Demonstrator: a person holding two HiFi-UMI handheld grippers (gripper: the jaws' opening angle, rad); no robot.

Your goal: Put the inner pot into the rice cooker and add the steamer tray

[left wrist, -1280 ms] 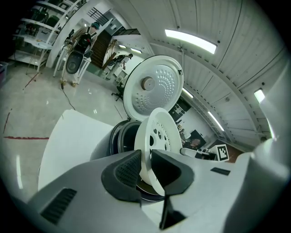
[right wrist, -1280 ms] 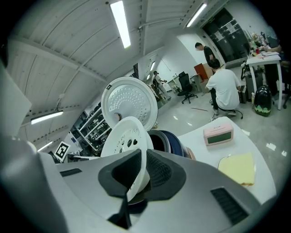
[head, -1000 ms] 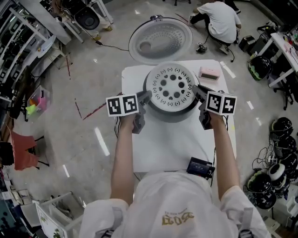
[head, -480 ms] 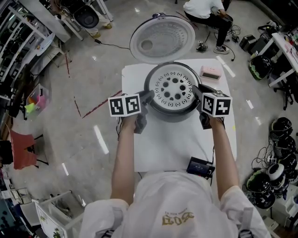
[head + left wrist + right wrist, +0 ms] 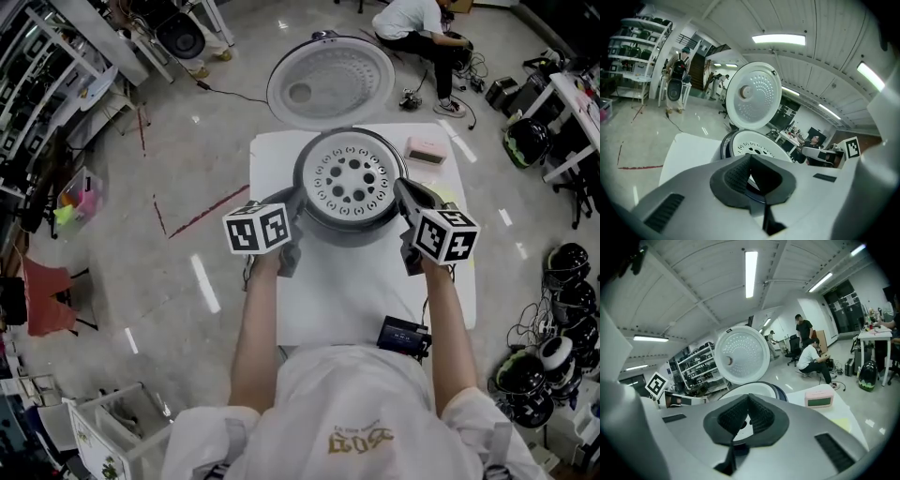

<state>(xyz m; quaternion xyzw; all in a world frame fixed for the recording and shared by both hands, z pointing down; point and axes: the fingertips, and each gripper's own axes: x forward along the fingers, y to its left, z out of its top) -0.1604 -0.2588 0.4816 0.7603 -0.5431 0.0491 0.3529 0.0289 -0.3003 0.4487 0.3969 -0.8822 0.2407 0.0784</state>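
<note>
Left hand-held gripper [image 5: 296,199] at the left edge of the rice cooker [image 5: 349,231], pointing slantwise in toward it. Jaws just closed, pads pressed together, nothing pinched between them. Right hand-held gripper [image 5: 401,187] at the cooker's right edge, mirrored and also angled inward. Jaws just closed here too, pads together and empty.

Between the two tips, the steamer tray [image 5: 352,178]: round, so no long axis to speak of. Lying flat and level in the mouth of the cooker, holed face up, centred inside the dark rim. Not possible to tell what lies beneath it.

Behind the cooker, the lid [image 5: 330,82] swung fully open, dotted inner face toward the camera. Under the cooker, the white counter [image 5: 361,291]. Right of the cooker and slightly behind it, a pink box [image 5: 425,150]. In front of the cooker, at the counter's near edge, a small black device [image 5: 403,336]. Far behind the cooker, a person [image 5: 412,23] low on the floor.

Against a second ago: tray then higher and off-centre toward the near side, overlapping the cooker's rim, both gripper tips at its edge. Now sunk inside the rim. Person on the floor in a different pose.
</note>
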